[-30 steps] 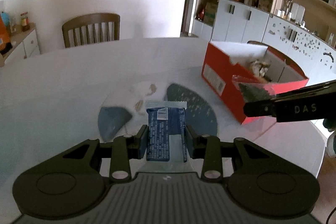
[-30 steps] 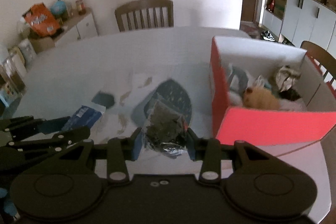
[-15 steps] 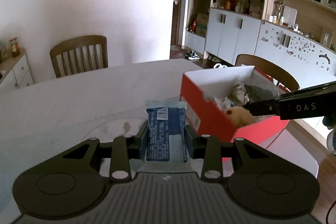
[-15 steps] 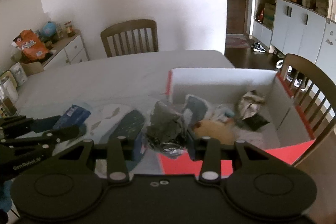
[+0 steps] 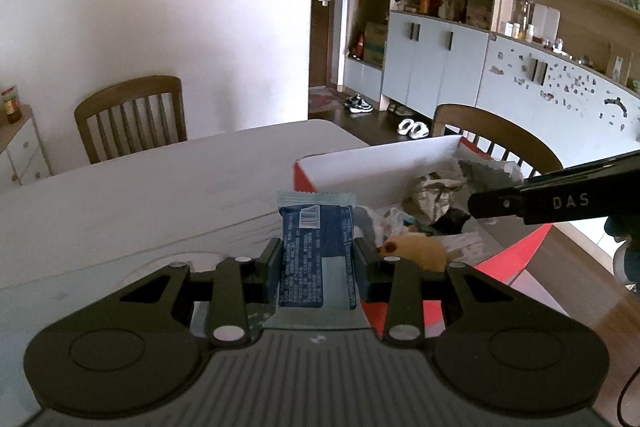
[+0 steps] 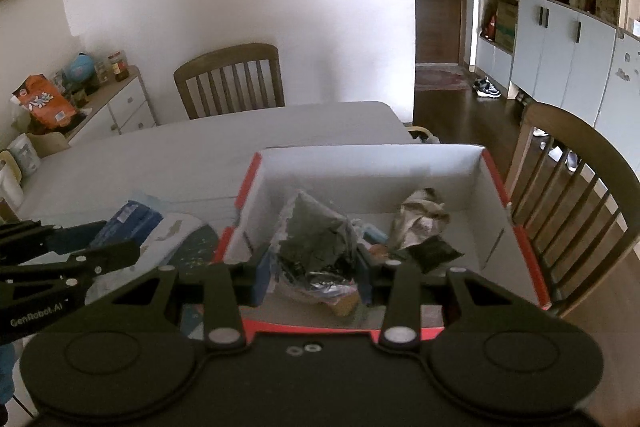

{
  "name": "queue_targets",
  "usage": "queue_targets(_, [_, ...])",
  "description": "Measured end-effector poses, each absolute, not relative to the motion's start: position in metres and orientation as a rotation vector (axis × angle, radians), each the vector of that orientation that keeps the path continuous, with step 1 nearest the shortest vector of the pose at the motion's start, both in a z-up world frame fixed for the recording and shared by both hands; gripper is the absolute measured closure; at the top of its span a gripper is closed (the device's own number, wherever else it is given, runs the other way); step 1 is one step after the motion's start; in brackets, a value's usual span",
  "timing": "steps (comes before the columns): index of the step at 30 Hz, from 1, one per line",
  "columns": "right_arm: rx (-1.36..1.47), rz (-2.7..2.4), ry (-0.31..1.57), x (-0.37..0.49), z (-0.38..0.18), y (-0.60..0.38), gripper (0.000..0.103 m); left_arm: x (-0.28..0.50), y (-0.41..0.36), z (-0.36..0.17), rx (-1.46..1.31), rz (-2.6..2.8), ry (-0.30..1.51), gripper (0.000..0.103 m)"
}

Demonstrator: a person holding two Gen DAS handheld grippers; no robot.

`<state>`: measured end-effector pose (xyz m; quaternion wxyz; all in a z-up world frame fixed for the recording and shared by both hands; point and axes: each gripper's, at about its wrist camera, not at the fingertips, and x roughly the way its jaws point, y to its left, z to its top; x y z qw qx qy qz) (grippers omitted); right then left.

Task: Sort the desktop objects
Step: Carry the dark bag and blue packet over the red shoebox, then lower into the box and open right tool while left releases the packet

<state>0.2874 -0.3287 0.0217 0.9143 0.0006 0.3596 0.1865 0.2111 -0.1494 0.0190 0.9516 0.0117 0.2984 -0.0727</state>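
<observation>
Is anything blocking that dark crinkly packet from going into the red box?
Nothing visible does. The right gripper holds the dark packet above the open red box. The box has no lid; a crumpled wrapper and other items lie inside, leaving room.

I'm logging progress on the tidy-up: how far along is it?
Done: crumpled paper and a tan plush toy lie in the red cardboard box. In hand: right claw holds a dark foil bag over it; left claw grips a blue snack packet. Left: dropping both.
</observation>
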Motion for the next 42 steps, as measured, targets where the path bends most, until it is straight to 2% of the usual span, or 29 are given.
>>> queue_targets(19, [0.0,0.364,0.795,0.327,-0.002,-0.384,0.062,0.281,-0.221,0.008,0.098,-0.22,0.637,0.068])
queue_targets(42, [-0.067,0.435,0.93,0.366,-0.046,-0.366,0.062,0.389,-0.241,-0.037,0.141,-0.319,0.871,0.068])
